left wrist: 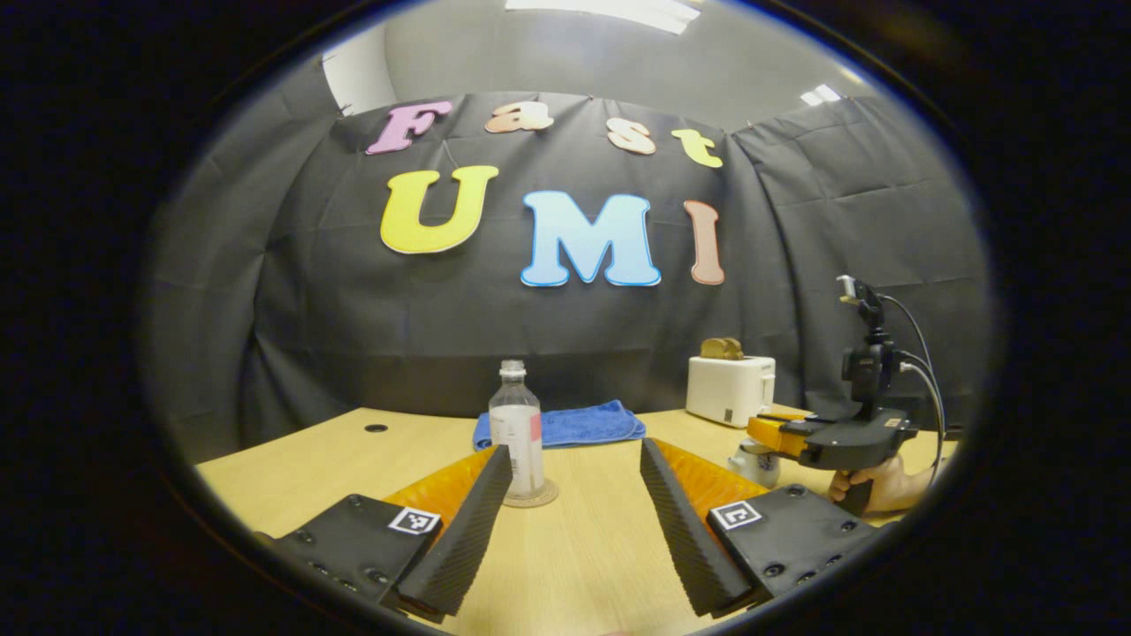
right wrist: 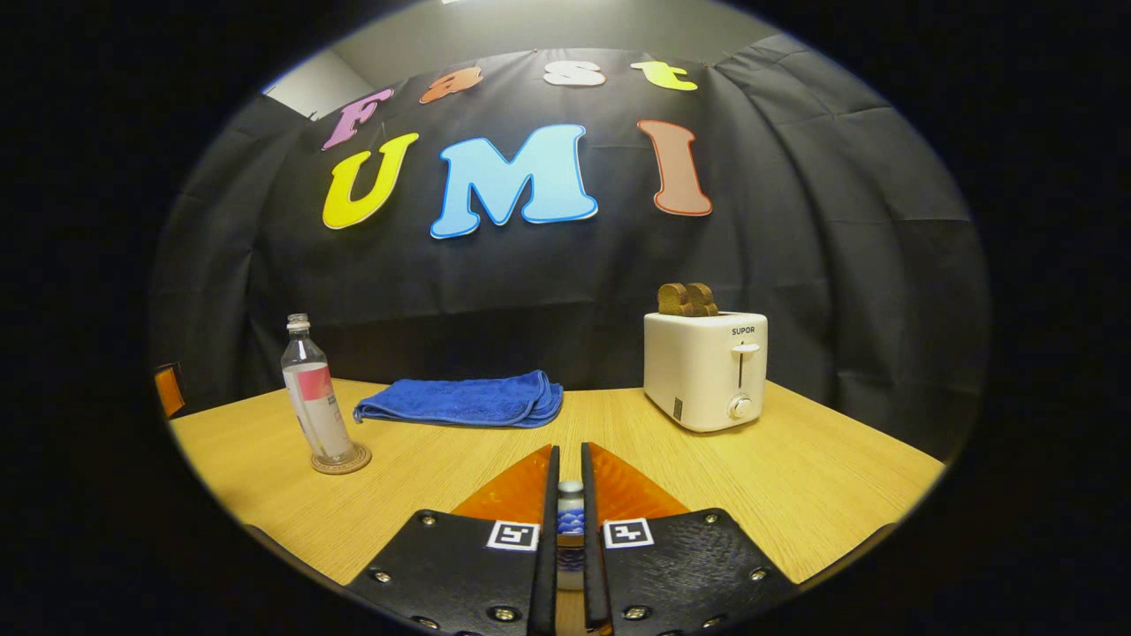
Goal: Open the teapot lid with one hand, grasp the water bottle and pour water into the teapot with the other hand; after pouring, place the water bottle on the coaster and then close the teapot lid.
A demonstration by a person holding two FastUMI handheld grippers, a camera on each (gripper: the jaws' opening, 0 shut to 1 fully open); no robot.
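Wood-grain bench lies bare between the left gripper fingers, spread wide, grasping nothing. Water bottle stands on its coaster just beyond the left finger. Right gripper fingers are clenched on the teapot lid. Blue towel and white toaster sit behind.

Wooden table, coaster, folded blue towel, white toaster, teapot

Even overhead ceiling light, sharp focus, soft shadows, strong fisheye bending at edges.
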